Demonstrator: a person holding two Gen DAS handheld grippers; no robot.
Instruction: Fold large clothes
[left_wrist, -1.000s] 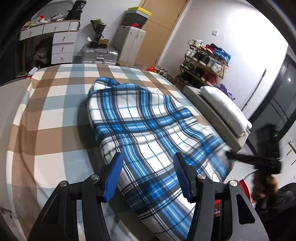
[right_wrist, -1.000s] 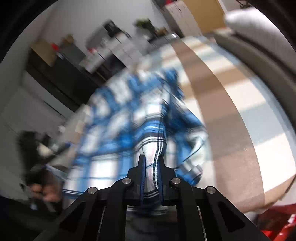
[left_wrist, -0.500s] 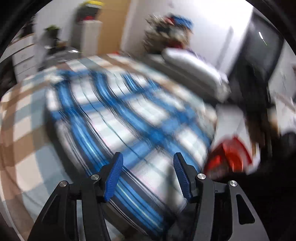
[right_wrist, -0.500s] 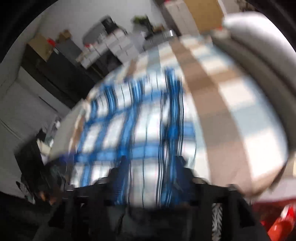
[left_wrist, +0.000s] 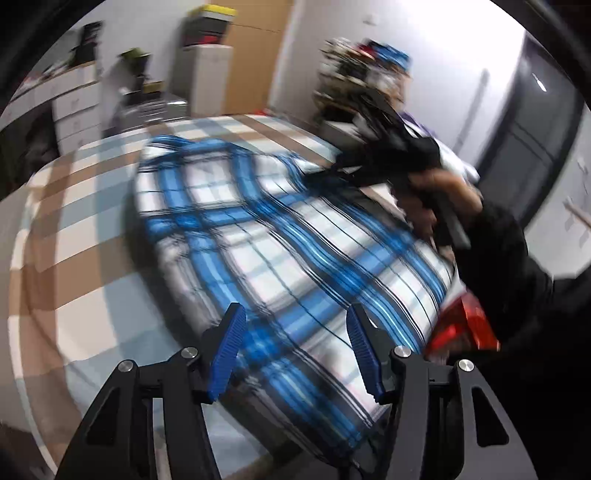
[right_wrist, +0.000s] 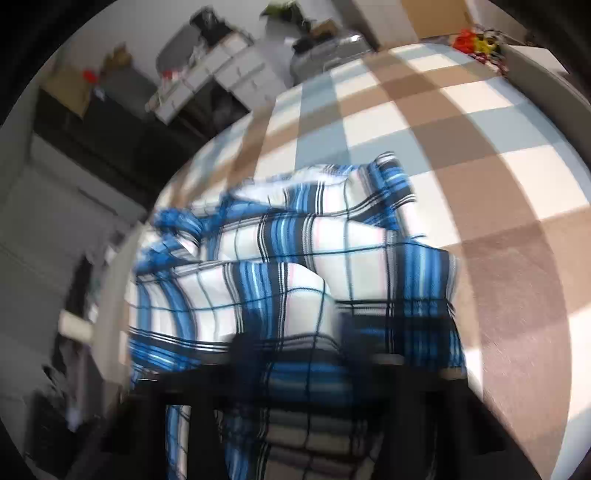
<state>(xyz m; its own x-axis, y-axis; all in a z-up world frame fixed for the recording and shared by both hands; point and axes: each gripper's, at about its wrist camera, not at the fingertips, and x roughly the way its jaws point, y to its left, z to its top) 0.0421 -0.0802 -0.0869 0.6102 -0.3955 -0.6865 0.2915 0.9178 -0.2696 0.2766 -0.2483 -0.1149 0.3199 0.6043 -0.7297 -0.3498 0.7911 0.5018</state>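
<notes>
A blue, white and black plaid shirt (left_wrist: 295, 240) lies spread on the checked bed cover (left_wrist: 74, 221). My left gripper (left_wrist: 295, 347) hovers open above the shirt's near edge, its blue pads apart with nothing clamped. In the left wrist view a hand (left_wrist: 436, 199) holds my right gripper (left_wrist: 332, 168) with its tip at the shirt's far edge. In the right wrist view the shirt (right_wrist: 295, 258) is bunched and draped over my right gripper (right_wrist: 295, 343), hiding its fingers. The jaws look shut on the cloth.
The brown, white and grey-blue bed cover (right_wrist: 480, 147) has bare room left of the shirt. A red object (left_wrist: 461, 325) sits below the bed's right edge. White drawers (left_wrist: 74, 99), a cabinet (left_wrist: 203, 74) and a shoe rack (left_wrist: 362, 74) line the walls.
My right gripper let go of the raised sleeve, swept across to the shirt's far edge and closed there under bunched cloth. The left gripper shifted slightly and rolled, still open.
</notes>
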